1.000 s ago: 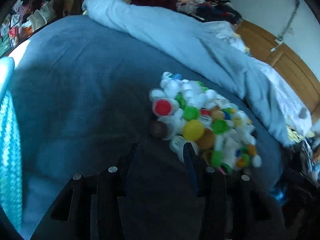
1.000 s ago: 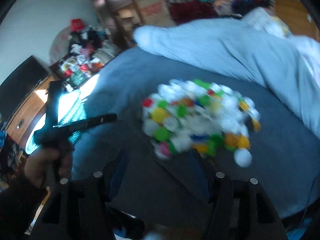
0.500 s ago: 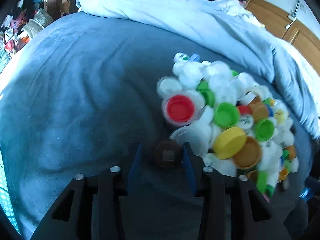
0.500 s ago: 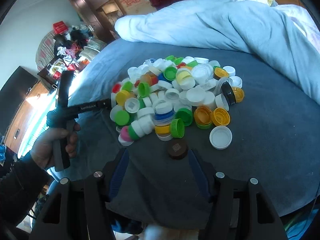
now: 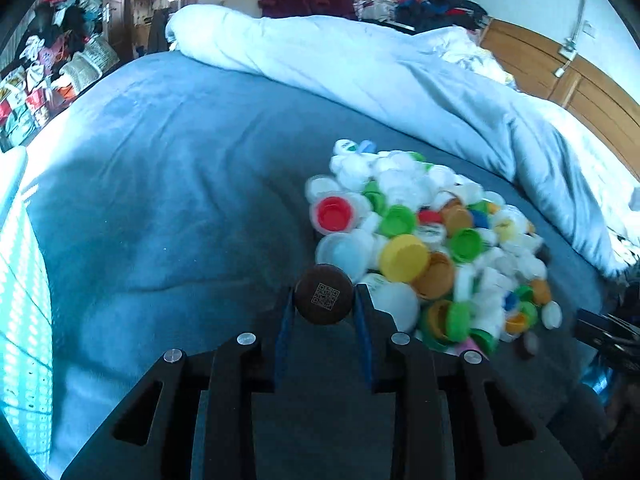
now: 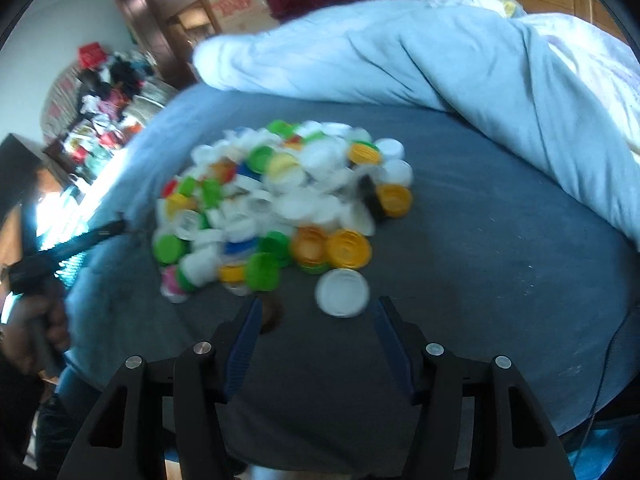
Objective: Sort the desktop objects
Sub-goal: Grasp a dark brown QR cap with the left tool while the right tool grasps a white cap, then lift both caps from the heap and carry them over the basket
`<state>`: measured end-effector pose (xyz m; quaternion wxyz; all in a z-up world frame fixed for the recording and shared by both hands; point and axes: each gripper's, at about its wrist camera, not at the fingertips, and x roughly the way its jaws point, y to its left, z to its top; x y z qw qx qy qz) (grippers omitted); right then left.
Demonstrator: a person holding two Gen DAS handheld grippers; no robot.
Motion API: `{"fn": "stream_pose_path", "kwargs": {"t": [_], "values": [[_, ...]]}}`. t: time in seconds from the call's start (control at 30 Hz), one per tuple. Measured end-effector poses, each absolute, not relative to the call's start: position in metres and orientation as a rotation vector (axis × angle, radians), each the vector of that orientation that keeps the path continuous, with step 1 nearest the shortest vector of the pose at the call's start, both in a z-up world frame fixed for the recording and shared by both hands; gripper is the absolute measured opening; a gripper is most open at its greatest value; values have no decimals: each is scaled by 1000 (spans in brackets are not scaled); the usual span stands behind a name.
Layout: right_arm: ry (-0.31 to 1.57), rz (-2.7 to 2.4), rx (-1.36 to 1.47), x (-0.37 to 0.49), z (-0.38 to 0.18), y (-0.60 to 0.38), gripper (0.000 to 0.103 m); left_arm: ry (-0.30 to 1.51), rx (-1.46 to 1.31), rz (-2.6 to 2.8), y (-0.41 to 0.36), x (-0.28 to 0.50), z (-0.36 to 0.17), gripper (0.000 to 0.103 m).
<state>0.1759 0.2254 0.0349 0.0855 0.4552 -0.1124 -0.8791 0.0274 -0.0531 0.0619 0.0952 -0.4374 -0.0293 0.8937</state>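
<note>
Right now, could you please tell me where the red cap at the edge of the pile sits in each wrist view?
Left wrist: the red cap lies hollow side up on the left edge of the pile, just right of centre.
Right wrist: a small blurred red spot on the pile's left edge, left of centre.
Shared landmark: the pale blue duvet behind the pile.

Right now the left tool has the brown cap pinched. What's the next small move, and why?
Probably lift the left tool a little and carry the brown cap toward the bare blanket on its left. The cap sits pinched between the pads, right at the edge of the cap pile.
</note>
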Motion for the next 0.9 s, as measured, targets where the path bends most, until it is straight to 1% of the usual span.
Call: {"fn": "stream_pose_path", "kwargs": {"t": [0.13, 0.23, 0.27, 0.3, 0.47, 0.57, 0.7, 0.9], "values": [[-271, -2617, 1375, 164, 26, 219, 62, -87, -1285, 2644, -46, 30, 70, 25], [-214, -2621, 1422, 153, 16, 216, 53, -91, -1288, 2639, -43, 29, 72, 25], [-216, -2615, 1448, 151, 12, 217, 46, -90, -1289, 2639, -41, 29, 73, 25], [-217, -2618, 1455, 150, 11, 218, 35, -88, -1289, 2636, -38, 31, 75, 25], [-225, -2643, 1395, 159, 26, 219, 35, -87, -1263, 2634, -29, 48, 89, 25], [-236, -2690, 1260, 176, 55, 215, 35, -84, -1203, 2661, -26, 64, 109, 25], [-192, -2710, 1092, 194, 100, 196, 35, -96, -1105, 2714, -29, 84, 141, 25], [-147, -2689, 926, 204, 153, 158, 35, -69, -971, 2786, -35, 110, 187, 25]]}}
